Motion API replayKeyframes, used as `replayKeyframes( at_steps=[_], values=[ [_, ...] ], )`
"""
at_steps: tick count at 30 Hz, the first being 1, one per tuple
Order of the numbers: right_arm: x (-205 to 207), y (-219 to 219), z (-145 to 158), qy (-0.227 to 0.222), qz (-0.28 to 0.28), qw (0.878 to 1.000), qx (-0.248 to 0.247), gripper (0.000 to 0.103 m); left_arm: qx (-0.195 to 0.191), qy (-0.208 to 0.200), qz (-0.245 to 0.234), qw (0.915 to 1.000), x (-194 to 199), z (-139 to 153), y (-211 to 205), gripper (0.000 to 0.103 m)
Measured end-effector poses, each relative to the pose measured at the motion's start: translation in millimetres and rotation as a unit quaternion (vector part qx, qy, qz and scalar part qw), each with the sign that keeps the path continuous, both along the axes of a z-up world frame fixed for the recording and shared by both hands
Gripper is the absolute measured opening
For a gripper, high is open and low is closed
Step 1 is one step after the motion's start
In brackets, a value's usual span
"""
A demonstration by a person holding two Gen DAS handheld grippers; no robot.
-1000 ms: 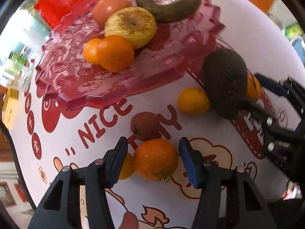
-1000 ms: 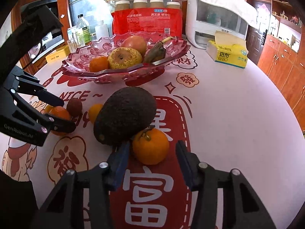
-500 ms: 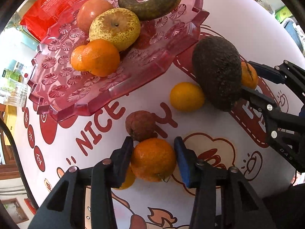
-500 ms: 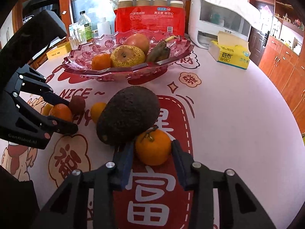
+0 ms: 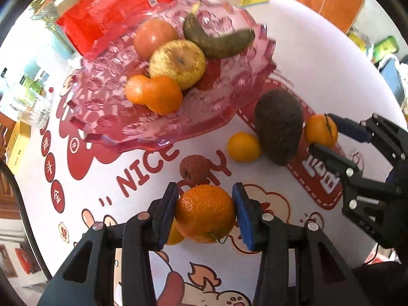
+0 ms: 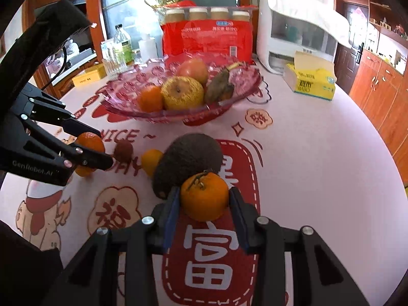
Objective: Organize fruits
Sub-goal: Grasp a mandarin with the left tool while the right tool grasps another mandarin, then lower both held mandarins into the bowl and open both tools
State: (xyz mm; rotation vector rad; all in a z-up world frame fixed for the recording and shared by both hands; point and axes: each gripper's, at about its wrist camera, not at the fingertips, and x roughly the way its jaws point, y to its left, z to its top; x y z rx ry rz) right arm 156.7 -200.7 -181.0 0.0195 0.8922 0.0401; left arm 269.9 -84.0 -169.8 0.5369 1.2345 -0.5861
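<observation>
Both tongs have just been closed: the left tongs (image 5: 204, 213) now pinch an orange (image 5: 205, 213), lifted off the desk (image 5: 318, 58); the right tongs (image 6: 204, 199) pinch a stemmed tangerine (image 6: 204, 195) beside the avocado (image 6: 187, 160). Both fruits are best carried high over the pink bowl's (image 5: 142, 137) rim and lowered gently.

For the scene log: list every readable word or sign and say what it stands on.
"NICE": red print on the tablecloth.
"GenRobot.AI": white lettering on the left gripper.
"富": large white character on the tablecloth's red panel.
"福": red character in a cloud shape on the tablecloth.
Red pack and yellow tissue box: print too small to read.
</observation>
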Motion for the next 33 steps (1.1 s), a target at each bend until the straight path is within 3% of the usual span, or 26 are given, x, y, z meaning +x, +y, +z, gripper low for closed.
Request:
replayKeyframes(
  at_steps=[9, 15, 23, 33],
  values=[
    [3.7, 4.4, 34.7, -0.028, 0.021, 0.999, 0.005, 0.039, -0.050, 0.000, 0.047, 0.9976, -7.8, 46.6, 9.0, 0.042],
    [23.1, -0.8, 54.3, -0.039, 0.028, 0.999, 0.024, 0.039, -0.071, -0.024, 0.071, 0.9947, 4.1, 77.5, 18.0, 0.042],
    [57.7, -1.5, 73.1, -0.053, 0.055, 0.997, 0.015, 0.039, -0.083, -0.056, 0.110, 0.9889, 35.5, 93.4, 30.1, 0.042],
    [93.6, 5.5, 69.0, -0.032, 0.076, 0.997, 0.015, 0.039, -0.114, -0.076, 0.151, 0.9791, 71.6, 94.2, 42.2, 0.043]
  ],
)
